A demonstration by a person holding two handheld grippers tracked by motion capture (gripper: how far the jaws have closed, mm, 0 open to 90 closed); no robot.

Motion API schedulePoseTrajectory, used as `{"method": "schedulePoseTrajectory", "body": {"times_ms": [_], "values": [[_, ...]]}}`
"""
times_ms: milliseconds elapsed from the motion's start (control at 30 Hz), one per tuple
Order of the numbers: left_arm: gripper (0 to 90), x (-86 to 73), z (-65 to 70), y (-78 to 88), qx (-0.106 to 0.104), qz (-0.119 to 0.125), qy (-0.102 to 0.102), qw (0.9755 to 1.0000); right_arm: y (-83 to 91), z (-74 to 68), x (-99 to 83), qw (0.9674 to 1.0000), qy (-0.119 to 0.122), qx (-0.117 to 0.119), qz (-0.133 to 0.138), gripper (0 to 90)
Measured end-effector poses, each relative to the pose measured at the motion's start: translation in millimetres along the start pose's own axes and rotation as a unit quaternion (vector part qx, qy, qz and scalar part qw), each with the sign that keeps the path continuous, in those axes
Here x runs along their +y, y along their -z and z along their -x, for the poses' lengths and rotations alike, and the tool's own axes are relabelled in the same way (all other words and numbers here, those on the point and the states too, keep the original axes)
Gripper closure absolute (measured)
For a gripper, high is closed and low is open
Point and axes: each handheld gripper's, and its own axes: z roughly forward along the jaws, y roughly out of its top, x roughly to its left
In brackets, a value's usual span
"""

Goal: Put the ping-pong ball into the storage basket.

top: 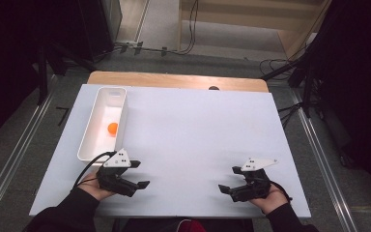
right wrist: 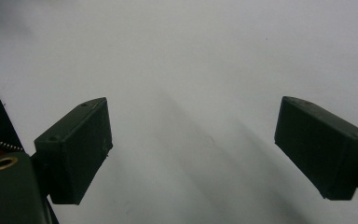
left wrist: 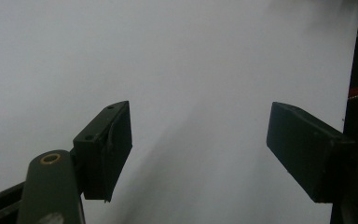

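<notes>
A white desk [top: 188,145] stands on a grey floor. An orange ball [top: 112,127] lies in a long white tray [top: 88,137] by the desk's left edge, long axis pointing from near to far. Near the front edge, the left gripper [top: 137,175] has jaws wide apart, holding nothing; the right gripper [top: 228,180] also gapes empty, both pointing inward

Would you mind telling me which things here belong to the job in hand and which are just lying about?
Belong to the job:
- orange ball, lying in the white bin
- left gripper, open, nothing between its jaws
- right gripper, open, nothing between its jaws

Just lying about:
- cables on the floor beyond the table
- dark stands beside the table
</notes>
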Motion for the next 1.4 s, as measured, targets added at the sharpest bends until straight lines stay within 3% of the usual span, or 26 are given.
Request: {"method": "schedulePoseTrajectory", "body": {"times_ms": [733, 1400], "values": [[22.7, -4.8, -2.6, 3.1, -0.004, 0.005, 0.010, 0.9999, 0.0, -0.1, -0.1, 1.0000, 0.000, 0.000, 0.000, 9.8], [22.7, -5.0, -2.9, 3.1, -0.003, 0.001, 0.007, 1.0000, 0.2, -0.6, -0.2, 1.0000, 0.001, 0.000, -0.003, 9.7]]}}
